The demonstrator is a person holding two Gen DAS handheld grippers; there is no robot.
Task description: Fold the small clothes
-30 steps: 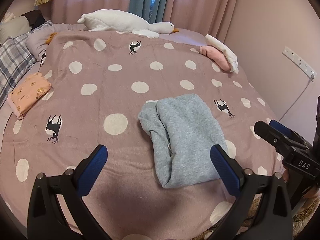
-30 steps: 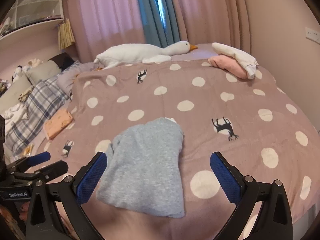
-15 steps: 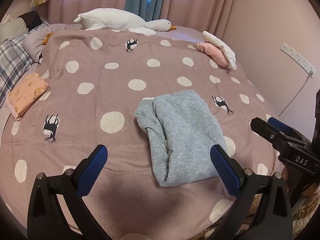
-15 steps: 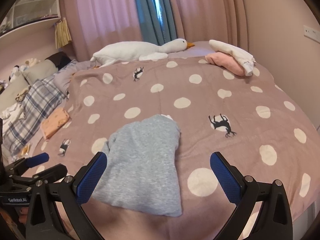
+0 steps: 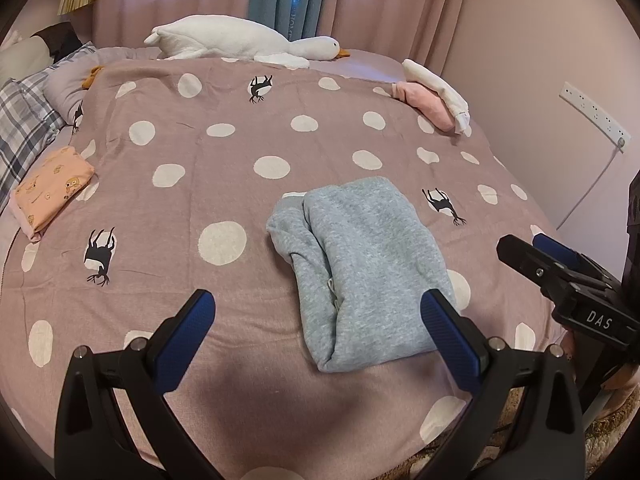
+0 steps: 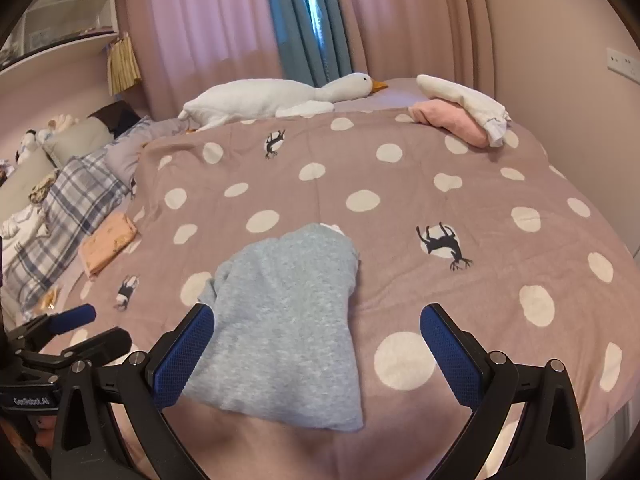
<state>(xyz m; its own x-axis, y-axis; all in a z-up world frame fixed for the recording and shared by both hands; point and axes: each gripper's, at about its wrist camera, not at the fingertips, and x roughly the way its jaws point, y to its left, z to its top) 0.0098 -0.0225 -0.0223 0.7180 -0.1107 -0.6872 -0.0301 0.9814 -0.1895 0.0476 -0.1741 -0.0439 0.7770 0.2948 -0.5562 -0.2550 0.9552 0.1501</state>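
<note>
A folded grey sweatshirt (image 5: 360, 260) lies on the pink polka-dot blanket (image 5: 224, 152) near the bed's front edge; it also shows in the right wrist view (image 6: 284, 320). My left gripper (image 5: 320, 332) is open and empty, held above the blanket just in front of the garment, its right finger over the garment's near right corner. My right gripper (image 6: 318, 344) is open and empty, hovering over the garment's near end. Each gripper shows at the edge of the other's view: the right gripper (image 5: 560, 264) and the left gripper (image 6: 72, 328).
A folded orange garment (image 5: 52, 192) lies at the left edge. A pink and white clothes pile (image 5: 436, 96) sits at the far right corner. A white goose plush (image 5: 240, 42) lies at the head. Plaid pillows (image 6: 64, 216) are left. A wall (image 5: 552, 80) with a socket strip stands right.
Both grippers have drawn back a little from the grey garment and stay open. The garment has not moved.
</note>
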